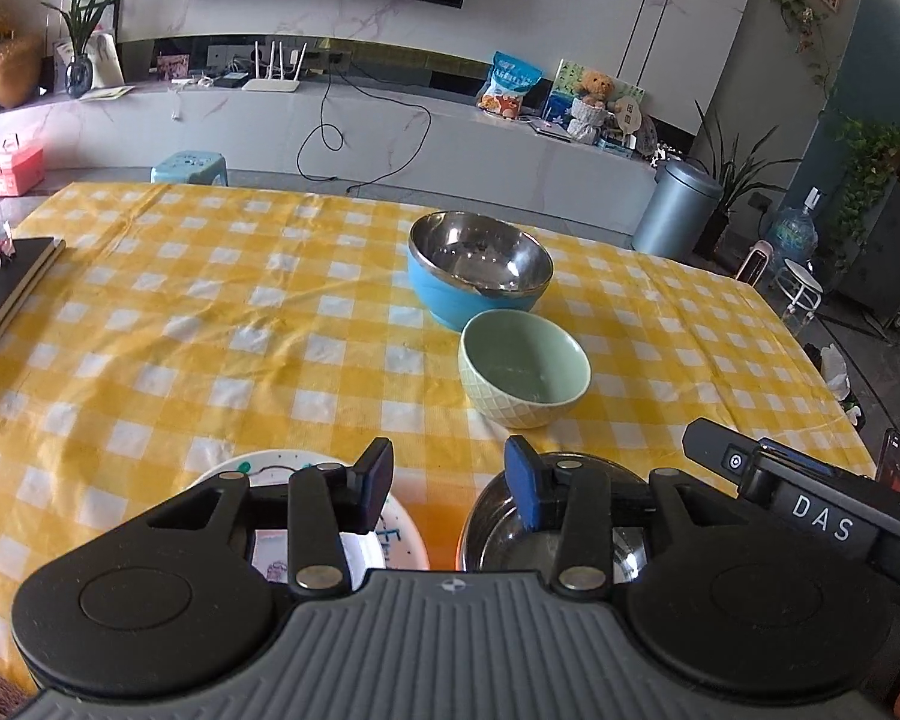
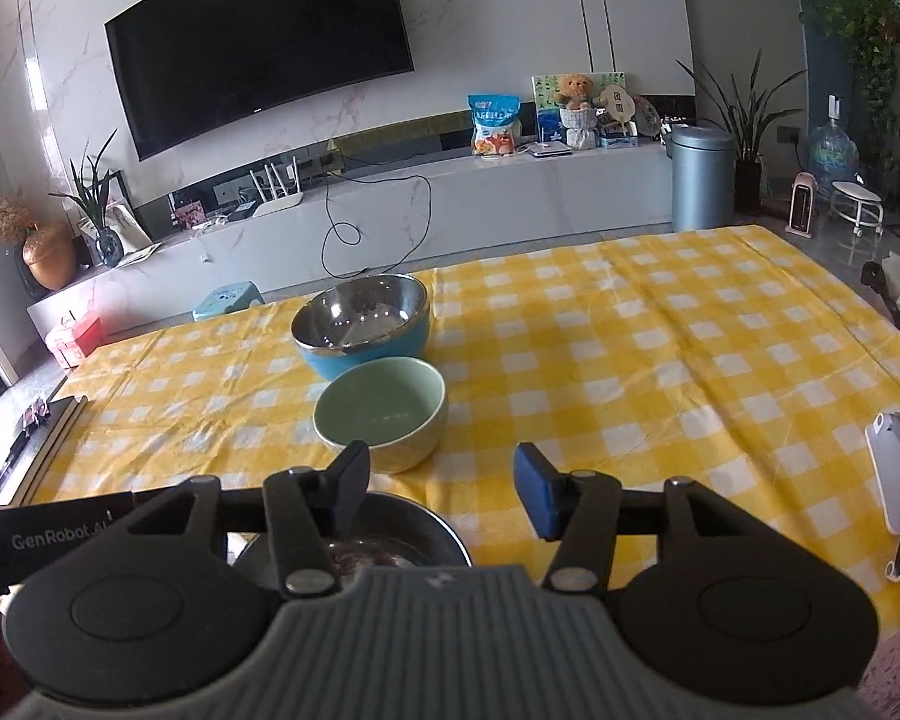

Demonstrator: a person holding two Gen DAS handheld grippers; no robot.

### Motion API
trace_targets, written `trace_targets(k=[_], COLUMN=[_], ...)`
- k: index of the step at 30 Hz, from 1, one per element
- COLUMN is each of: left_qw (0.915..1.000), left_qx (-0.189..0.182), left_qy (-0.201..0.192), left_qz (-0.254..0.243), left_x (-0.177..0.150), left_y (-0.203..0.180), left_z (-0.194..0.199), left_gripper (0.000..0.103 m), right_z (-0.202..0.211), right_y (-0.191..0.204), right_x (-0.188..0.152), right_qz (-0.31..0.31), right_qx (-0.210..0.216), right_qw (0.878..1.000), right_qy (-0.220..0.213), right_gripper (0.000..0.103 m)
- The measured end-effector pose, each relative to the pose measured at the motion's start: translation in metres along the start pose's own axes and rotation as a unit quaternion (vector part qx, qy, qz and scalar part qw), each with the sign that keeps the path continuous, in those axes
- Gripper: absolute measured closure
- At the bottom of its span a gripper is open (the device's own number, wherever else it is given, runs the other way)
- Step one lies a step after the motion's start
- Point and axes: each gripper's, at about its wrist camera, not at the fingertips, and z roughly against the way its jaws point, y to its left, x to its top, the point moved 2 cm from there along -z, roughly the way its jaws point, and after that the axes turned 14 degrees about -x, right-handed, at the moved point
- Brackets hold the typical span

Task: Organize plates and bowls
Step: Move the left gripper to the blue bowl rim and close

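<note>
Both the left gripper [image 1: 447,483] and right gripper [image 2: 441,489] are seen half open and empty. The green bowl [image 2: 381,414] is found just above the right gripper, left of centre, nearer it than the left.

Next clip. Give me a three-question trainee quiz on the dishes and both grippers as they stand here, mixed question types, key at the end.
1. True or false: the left gripper has a dish clamped between its fingers.
2. Which dish sits farthest from the cameras? A) green bowl B) blue bowl with a steel inside C) white plate
3. Fill in: under the right gripper, just nearer than the green bowl, lies a ____ bowl.

Key: 1 false, both grippers are open with nothing between the fingers; 2 B; 3 steel.
</note>
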Motion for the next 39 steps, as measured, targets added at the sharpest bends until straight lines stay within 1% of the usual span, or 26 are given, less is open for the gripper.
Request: trace_targets(k=[2, 5, 9, 10, 11, 14, 16, 20, 23, 27, 32, 34, 36, 37, 38, 39], left_qw=[1.0000, 0.9999, 0.9999, 0.9998, 0.9997, 0.9995, 0.9995, 0.9996, 0.9999, 0.9999, 0.9989, 0.9978, 0.9958, 0.9952, 0.9947, 0.9939], left_qx=[0.003, -0.001, -0.008, -0.008, -0.010, -0.022, -0.025, -0.027, -0.014, 0.010, 0.025, 0.029, 0.041, 0.041, 0.040, 0.040], left_qy=[-0.003, 0.001, 0.011, 0.011, 0.011, 0.011, 0.010, 0.007, 0.009, 0.011, 0.040, 0.057, 0.075, 0.079, 0.084, 0.092], left_qz=[-0.008, -0.010, -0.007, -0.012, -0.017, -0.021, -0.015, 0.001, 0.003, 0.003, 0.010, 0.020, 0.034, 0.039, 0.044, 0.047], left_x=[0.005, 0.016, 0.031, 0.035, 0.039, 0.054, 0.064, 0.084, 0.095, 0.104, 0.110, 0.111, 0.113, 0.114, 0.116, 0.117], left_y=[0.000, 0.002, 0.006, 0.005, 0.005, 0.007, 0.010, 0.018, 0.025, 0.036, 0.049, 0.054, 0.060, 0.063, 0.065, 0.067], left_z=[-0.001, -0.004, -0.011, -0.013, -0.015, -0.024, -0.032, -0.052, -0.071, -0.096, -0.130, -0.143, -0.153, -0.156, -0.159, -0.163], left_gripper=[0.055, 0.055, 0.055, 0.055, 0.051, 0.046, 0.045, 0.044, 0.044, 0.044, 0.044, 0.044, 0.044, 0.043, 0.043, 0.043], right_z=[-0.001, -0.006, -0.020, -0.024, -0.028, -0.043, -0.057, -0.088, -0.110, -0.139, -0.168, -0.178, -0.187, -0.192, -0.198, -0.203], right_y=[0.001, 0.001, 0.005, 0.006, 0.008, 0.012, 0.013, 0.022, 0.030, 0.044, 0.056, 0.058, 0.061, 0.062, 0.063, 0.063], right_x=[0.004, 0.013, 0.025, 0.029, 0.033, 0.047, 0.056, 0.072, 0.080, 0.088, 0.094, 0.097, 0.101, 0.102, 0.102, 0.102], right_qz=[-0.006, -0.012, -0.017, -0.013, -0.007, -0.002, -0.008, -0.022, -0.029, -0.027, -0.014, -0.011, -0.008, -0.007, -0.008, -0.011], right_qx=[-0.003, 0.000, 0.013, 0.015, 0.018, 0.024, 0.028, 0.024, 0.024, 0.011, 0.003, -0.001, -0.004, -0.006, -0.007, -0.007], right_qw=[1.000, 1.000, 0.999, 0.999, 0.999, 0.999, 0.998, 0.997, 0.996, 0.995, 0.993, 0.993, 0.991, 0.991, 0.990, 0.989], right_qy=[0.004, 0.012, 0.037, 0.041, 0.043, 0.048, 0.055, 0.074, 0.086, 0.092, 0.115, 0.121, 0.130, 0.135, 0.142, 0.149], right_gripper=[0.046, 0.046, 0.046, 0.046, 0.046, 0.046, 0.046, 0.048, 0.051, 0.051, 0.054, 0.054, 0.055, 0.057, 0.060, 0.061])
